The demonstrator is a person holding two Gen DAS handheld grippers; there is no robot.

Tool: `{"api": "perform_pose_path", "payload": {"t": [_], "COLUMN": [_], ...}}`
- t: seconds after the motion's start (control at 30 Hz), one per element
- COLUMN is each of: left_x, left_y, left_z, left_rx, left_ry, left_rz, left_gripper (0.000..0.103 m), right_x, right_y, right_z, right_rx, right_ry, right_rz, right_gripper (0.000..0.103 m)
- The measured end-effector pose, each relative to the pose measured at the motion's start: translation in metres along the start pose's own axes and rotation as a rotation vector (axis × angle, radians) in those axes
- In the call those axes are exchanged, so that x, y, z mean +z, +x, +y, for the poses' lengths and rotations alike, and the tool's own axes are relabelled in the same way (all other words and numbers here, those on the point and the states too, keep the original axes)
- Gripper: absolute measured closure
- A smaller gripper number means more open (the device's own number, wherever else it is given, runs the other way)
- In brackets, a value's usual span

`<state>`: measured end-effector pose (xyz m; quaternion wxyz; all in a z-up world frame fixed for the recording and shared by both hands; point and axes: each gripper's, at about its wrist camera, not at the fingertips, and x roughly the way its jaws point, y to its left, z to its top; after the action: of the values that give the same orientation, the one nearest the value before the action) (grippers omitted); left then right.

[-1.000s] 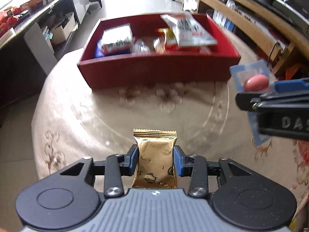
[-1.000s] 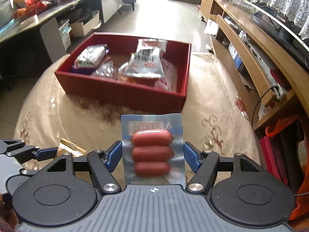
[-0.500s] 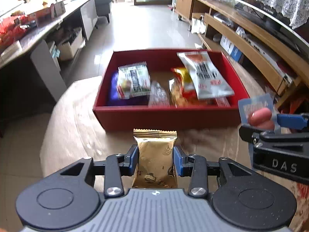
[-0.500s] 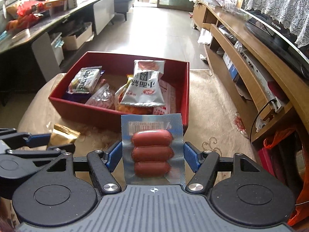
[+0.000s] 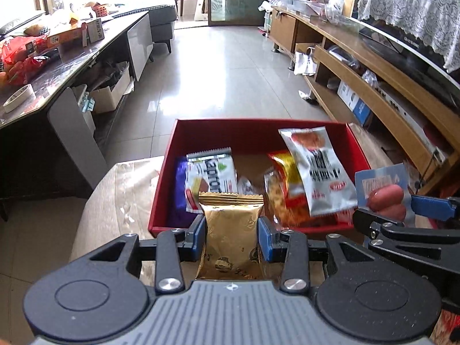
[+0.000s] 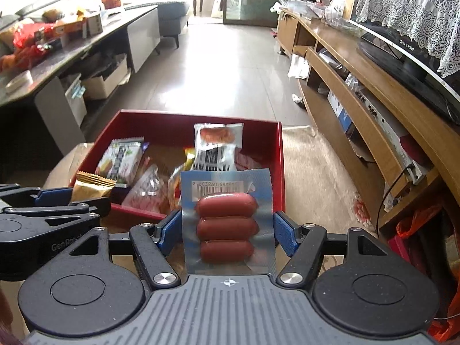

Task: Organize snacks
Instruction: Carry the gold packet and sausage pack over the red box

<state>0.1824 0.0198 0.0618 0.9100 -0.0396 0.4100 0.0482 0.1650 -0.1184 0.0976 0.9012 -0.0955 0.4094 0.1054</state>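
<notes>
My left gripper (image 5: 231, 234) is shut on a gold snack packet (image 5: 231, 230), held upright just over the near wall of the red box (image 5: 253, 132). My right gripper (image 6: 227, 227) is shut on a clear pack of three sausages (image 6: 225, 224), also at the near edge of the red box (image 6: 279, 155). Inside the box lie several snacks, among them a white and green bar (image 5: 211, 172) and a silver pouch (image 5: 316, 169). Each gripper shows in the other's view: the right gripper (image 5: 402, 218) with the sausages at the right, the left gripper (image 6: 51, 201) with the gold packet (image 6: 93, 187) at the left.
The box stands on a round table with a beige patterned cloth (image 5: 126, 189). A dark cluttered counter (image 5: 57, 57) runs along the left. A long wooden TV shelf (image 5: 373, 92) runs along the right. Tiled floor (image 5: 224, 66) lies beyond the table.
Both grippers have moved forward and up toward the red box with their packets still held. The box now sits directly under the gripper tips and the room beyond shows more.
</notes>
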Motion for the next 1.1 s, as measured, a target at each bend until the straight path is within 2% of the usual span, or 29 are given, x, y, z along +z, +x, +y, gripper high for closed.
{"api": "perform_pose_path", "payload": {"t": [0.33, 1.1], "left_x": [0.024, 0.047], "left_y": [0.018, 0.039], "left_z": [0.001, -0.005], "left_rx": [0.015, 0.033], "left_ry": [-0.028, -0.046], "left_rz": [-0.008, -0.018], "left_gripper": [0.067, 0.067], "right_x": [0.020, 0.041], "right_y": [0.016, 0.033], "right_z": [0.005, -0.005], "right_rx": [0.003, 0.004], "right_ry": [-0.001, 0.028], "right_rz": [-0.012, -0.042], "right_gripper": [0.029, 0.029]}}
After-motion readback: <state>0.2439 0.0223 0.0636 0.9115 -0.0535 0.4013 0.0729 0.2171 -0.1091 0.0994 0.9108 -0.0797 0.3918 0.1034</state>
